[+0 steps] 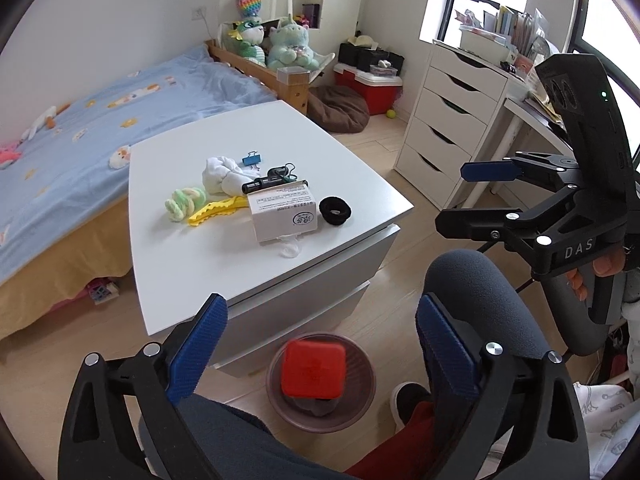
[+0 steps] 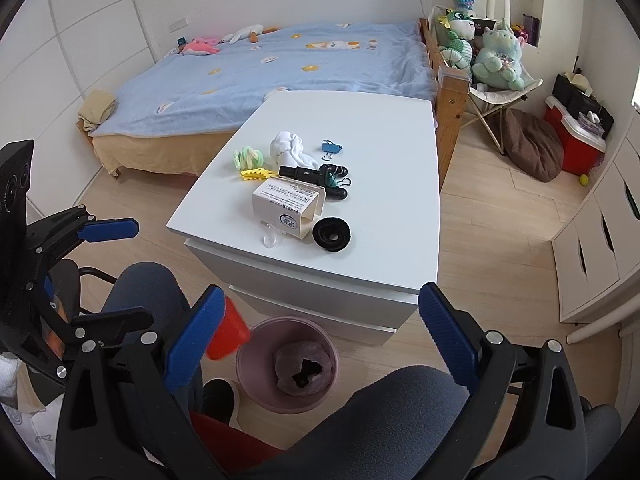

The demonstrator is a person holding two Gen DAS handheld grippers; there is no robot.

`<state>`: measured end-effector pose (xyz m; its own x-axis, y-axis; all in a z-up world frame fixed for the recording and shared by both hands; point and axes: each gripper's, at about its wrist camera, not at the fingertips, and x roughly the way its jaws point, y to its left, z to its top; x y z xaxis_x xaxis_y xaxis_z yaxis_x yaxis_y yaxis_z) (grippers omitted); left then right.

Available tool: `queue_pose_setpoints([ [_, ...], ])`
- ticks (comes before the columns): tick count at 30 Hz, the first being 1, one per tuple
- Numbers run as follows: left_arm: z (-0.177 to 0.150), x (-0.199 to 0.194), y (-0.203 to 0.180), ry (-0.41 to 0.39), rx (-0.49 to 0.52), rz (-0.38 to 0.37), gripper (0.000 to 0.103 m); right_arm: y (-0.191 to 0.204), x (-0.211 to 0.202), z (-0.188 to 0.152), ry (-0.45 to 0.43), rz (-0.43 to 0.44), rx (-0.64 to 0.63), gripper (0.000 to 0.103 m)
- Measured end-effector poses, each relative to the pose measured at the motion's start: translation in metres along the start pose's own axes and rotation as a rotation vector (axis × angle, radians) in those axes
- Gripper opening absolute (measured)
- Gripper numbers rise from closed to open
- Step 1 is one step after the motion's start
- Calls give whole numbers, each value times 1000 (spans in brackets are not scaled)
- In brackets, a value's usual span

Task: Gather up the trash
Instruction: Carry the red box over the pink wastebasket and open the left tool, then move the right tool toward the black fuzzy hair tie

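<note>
The left gripper (image 1: 316, 360) hangs above the pink bin (image 1: 362, 400) on the floor, its 2 blue pads spread wide with nothing clamped between them. A red box (image 1: 313, 372), blurred, sits in the air between pads and bin mouth, touching neither pad, so it looks like a piece of trash just let go. In the right wrist view that red box (image 2: 228, 336) appears just beside the bin's (image 2: 246, 376) rim. The right gripper (image 2: 318, 344) is also wide open and empty, held low near the knees. This step reads as the drop-off. Farther off, on the white table (image 2: 400, 200), lie a white carton (image 2: 286, 210), a black ring (image 2: 332, 234), a clear scrap (image 2: 271, 240), a white cloth (image 2: 290, 148) and a blue clip (image 2: 332, 148). The next move probably calls for reaching forward and closing on 1 of these.
</note>
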<state>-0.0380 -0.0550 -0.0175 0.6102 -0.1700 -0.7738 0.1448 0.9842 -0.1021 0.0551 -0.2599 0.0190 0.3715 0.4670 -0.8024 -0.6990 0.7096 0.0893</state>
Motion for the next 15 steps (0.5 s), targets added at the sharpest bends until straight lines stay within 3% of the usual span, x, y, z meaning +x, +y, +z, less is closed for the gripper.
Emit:
queue_pose_setpoints([
  [15, 0, -4, 23, -34, -98, 44, 95, 5, 8, 0, 15, 13, -1, 96],
])
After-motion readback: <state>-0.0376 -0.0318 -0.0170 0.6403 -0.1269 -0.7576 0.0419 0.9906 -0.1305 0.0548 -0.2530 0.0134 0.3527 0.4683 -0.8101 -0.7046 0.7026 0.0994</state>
